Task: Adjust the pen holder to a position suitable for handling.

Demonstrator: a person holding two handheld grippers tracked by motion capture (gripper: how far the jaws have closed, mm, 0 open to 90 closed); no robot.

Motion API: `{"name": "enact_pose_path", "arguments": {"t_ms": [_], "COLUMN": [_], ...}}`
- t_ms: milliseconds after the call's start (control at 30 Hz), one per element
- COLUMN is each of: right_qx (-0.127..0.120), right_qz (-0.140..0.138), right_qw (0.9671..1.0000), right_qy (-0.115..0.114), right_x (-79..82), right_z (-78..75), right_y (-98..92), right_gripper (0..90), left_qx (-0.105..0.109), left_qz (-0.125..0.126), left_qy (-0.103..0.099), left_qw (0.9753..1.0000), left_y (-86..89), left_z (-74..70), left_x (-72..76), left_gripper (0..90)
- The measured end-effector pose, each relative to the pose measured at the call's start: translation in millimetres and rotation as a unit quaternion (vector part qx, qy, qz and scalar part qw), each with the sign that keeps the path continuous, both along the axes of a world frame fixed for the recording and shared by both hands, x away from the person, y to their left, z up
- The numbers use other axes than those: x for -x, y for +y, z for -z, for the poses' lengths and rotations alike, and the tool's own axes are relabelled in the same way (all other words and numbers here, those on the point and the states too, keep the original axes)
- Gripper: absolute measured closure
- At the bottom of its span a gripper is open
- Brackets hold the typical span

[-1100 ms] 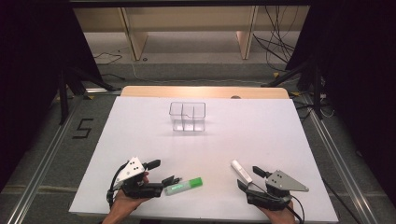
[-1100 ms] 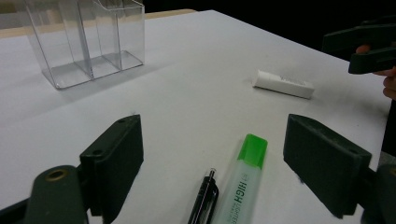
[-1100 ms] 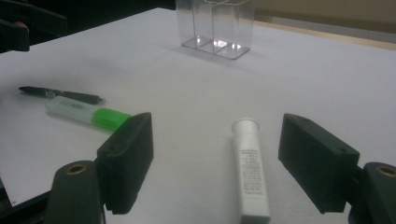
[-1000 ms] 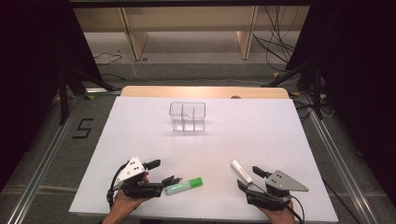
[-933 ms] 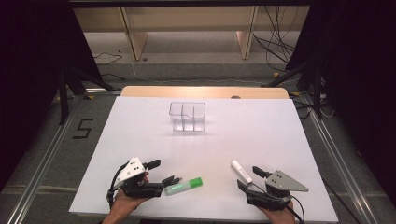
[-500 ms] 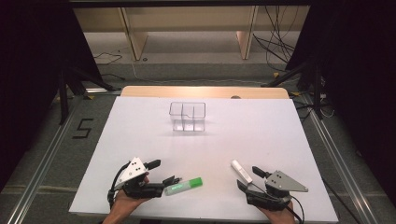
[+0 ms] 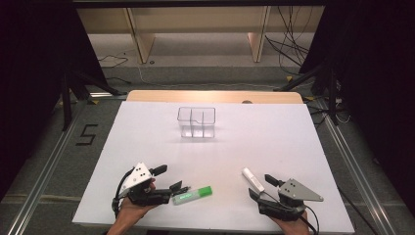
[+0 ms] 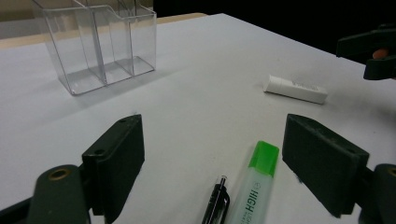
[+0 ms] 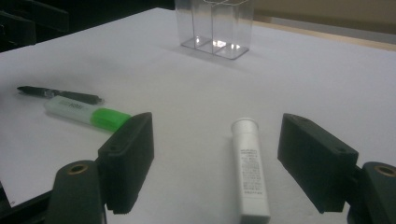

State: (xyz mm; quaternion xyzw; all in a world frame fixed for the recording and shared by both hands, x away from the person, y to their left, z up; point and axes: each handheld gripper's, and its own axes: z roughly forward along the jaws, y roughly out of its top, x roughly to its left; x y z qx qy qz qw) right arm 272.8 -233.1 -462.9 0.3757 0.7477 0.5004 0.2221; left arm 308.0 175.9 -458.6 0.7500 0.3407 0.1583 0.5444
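Observation:
A green highlighter (image 7: 192, 195) (image 8: 252, 188) (image 9: 88, 113) lies on the white table near its front edge. A black pen (image 8: 216, 205) (image 9: 58, 94) (image 7: 179, 187) lies beside it. My left gripper (image 7: 167, 178) (image 8: 224, 161) is open, its jaws either side of the pen and highlighter tips. A white tube (image 7: 252, 179) (image 9: 251, 167) (image 8: 295, 88) lies to the right. It rests between the wide-apart jaws of my open right gripper (image 7: 260, 186) (image 9: 226, 156). A clear plastic organizer (image 7: 196, 122) (image 8: 95, 43) (image 9: 216, 25) with compartments stands empty at mid-table.
The white table (image 7: 254, 142) has a wooden strip (image 7: 215, 96) along its far edge. Beyond it are floor cables (image 7: 288, 44) and wooden furniture legs (image 7: 139, 39). A black "5" mark (image 7: 86, 134) is on the floor at left.

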Motion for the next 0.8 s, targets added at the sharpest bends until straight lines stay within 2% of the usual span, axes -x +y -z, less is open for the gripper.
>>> {"name": "enact_pose_path", "arguments": {"t_ms": [33, 100, 400, 467, 567, 633, 800], "right_qx": [0.000, 0.001, 0.001, 0.001, 0.001, -0.001, -0.001], "right_qz": [0.000, -0.001, -0.001, -0.001, -0.002, -0.001, -0.002], "right_qw": [1.0000, 1.0000, 1.0000, 1.0000, 1.0000, 1.0000, 1.0000], "right_qy": [0.000, 0.000, 0.000, 0.000, -0.001, -0.001, 0.000], "right_x": [-0.1, -0.2, 0.0, 0.0, -0.2, 0.1, 0.0], "right_z": [0.0, 0.2, 0.2, 0.2, 0.3, -0.2, -0.1], "right_y": [0.1, 0.5, 0.6, 0.7, 0.8, 0.4, 0.2], "right_gripper": [27.8, 27.8, 27.9, 27.8, 27.8, 27.9, 27.8], "left_qx": [-0.008, -0.010, -0.009, -0.010, 0.005, -0.003, 0.001], "left_qz": [0.002, 0.001, -0.012, -0.019, -0.016, -0.017, -0.019], "left_qy": [-0.006, -0.005, -0.005, 0.010, 0.025, 0.018, 0.006], "left_qw": [0.9999, 0.9999, 0.9999, 0.9997, 0.9996, 0.9997, 0.9998], "left_y": [-2.0, -2.8, -5.0, -8.8, -13.0, -17.3, -21.3], "left_z": [-0.2, 0.5, -4.3, -5.1, -4.9, -7.3, -16.2], "left_x": [0.1, -1.3, -12.2, -19.6, -27.0, -31.0, -37.0], "left_gripper": [20.6, 20.6, 20.6, 20.8, 20.8, 20.7, 20.7]}}
